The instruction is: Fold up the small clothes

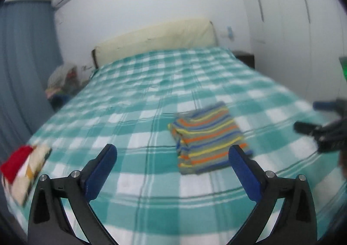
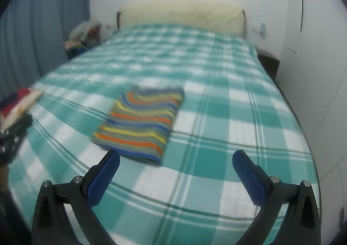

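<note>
A small garment with orange, yellow, blue and grey stripes [image 1: 206,138] lies folded into a rectangle on the green-and-white checked bed cover [image 1: 134,102]. My left gripper [image 1: 173,151] hangs above the bed in front of it, open, nothing between its blue pads. In the right wrist view the same striped garment [image 2: 143,123] lies left of centre, and my right gripper [image 2: 176,157] is open and empty just in front of its near edge. At the right edge of the left wrist view the right gripper [image 1: 308,117] shows with its fingers apart.
A stack of folded clothes with a red piece on top [image 1: 23,169] sits at the bed's left front corner, also seen as folded clothes [image 2: 19,102]. A cream headboard [image 1: 156,36] stands at the far end. Blue curtains [image 1: 23,67], a cluttered side table [image 1: 63,80] and white wardrobe doors [image 1: 288,28] surround the bed.
</note>
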`<act>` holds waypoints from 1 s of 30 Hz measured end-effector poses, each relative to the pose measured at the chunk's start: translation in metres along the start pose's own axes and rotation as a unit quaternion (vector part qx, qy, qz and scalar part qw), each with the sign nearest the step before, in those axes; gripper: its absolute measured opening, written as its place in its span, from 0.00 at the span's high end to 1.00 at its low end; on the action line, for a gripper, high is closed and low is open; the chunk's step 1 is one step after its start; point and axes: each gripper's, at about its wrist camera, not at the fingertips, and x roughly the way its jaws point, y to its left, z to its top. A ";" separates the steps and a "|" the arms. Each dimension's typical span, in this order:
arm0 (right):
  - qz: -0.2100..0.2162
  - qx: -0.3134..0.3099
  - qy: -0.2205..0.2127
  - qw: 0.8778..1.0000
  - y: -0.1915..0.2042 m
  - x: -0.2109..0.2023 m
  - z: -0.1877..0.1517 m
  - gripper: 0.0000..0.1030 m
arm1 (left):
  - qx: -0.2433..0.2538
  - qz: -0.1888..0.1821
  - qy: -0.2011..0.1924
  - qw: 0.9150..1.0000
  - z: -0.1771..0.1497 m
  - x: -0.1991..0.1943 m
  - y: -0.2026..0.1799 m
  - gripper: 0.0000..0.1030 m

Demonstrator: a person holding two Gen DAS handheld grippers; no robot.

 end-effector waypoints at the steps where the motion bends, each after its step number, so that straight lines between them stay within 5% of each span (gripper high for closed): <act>1: 0.001 -0.002 -0.006 1.000 0.007 -0.016 0.002 0.00 | -0.018 -0.005 -0.001 1.000 -0.003 -0.010 0.001 0.00; 8: -0.010 -0.024 0.022 0.999 0.047 -0.050 -0.048 0.00 | -0.094 -0.022 0.103 0.990 -0.080 -0.017 -0.005 0.00; 14: 0.004 0.007 0.090 0.996 0.059 -0.024 -0.123 0.00 | -0.054 0.003 0.126 0.991 -0.116 -0.009 -0.012 0.00; 19: 0.000 0.001 0.055 0.999 0.062 -0.034 -0.119 0.00 | -0.071 -0.004 0.149 0.986 -0.122 -0.001 -0.004 0.00; 30: -0.010 -0.027 0.072 0.997 0.074 -0.027 -0.121 0.00 | -0.047 0.023 0.171 0.984 -0.127 0.001 -0.011 0.00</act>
